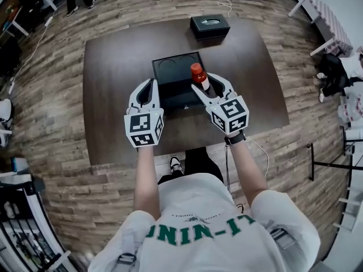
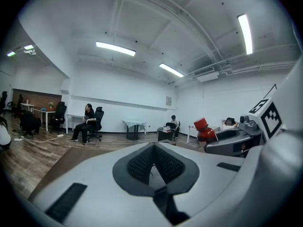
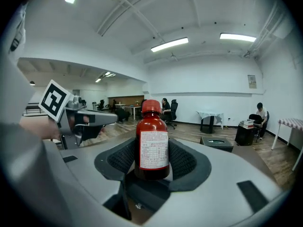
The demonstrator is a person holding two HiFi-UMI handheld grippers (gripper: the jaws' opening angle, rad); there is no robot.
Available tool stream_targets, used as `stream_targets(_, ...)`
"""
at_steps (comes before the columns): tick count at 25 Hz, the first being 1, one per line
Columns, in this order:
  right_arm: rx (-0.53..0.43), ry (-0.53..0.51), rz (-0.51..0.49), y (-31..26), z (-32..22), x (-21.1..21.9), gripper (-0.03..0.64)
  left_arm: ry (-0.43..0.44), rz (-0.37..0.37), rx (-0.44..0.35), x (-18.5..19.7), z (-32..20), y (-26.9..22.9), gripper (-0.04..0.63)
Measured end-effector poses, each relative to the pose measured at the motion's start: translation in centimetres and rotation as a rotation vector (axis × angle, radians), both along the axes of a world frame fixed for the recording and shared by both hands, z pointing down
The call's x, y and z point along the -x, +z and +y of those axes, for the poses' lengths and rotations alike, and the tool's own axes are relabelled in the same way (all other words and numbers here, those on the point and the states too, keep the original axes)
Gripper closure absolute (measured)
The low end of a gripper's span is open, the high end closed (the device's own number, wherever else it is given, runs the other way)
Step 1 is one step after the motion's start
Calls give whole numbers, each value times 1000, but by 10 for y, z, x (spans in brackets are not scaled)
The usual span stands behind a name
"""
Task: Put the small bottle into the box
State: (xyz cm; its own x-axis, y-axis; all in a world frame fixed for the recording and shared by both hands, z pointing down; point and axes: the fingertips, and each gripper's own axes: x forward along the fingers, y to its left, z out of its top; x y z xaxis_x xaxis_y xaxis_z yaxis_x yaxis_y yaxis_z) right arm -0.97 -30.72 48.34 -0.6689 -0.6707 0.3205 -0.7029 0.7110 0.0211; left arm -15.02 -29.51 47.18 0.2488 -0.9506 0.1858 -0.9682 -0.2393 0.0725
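Partway, the right gripper [image 1: 205, 84] clamped the small bottle [image 1: 197, 71] upright above the box [image 1: 170, 81], placing it inside remained, while the left gripper [image 1: 150, 85] was closed, empty
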Motion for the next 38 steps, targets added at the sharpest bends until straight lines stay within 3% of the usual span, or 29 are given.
stream_targets(15, 95, -446, 407, 120, -34, 32, 390, -15, 23, 123, 15, -39, 87, 583)
stream_targets(21, 156, -599, 560, 183, -39, 46, 390, 4, 7, 123, 25, -46, 110, 583)
stream_targets(26, 205, -644, 691, 231, -44, 40, 390, 26, 30, 127, 15, -54, 128, 583)
stream_targets(38, 278, -703, 827, 293, -40, 35, 387, 26, 9, 156, 6, -54, 150, 583)
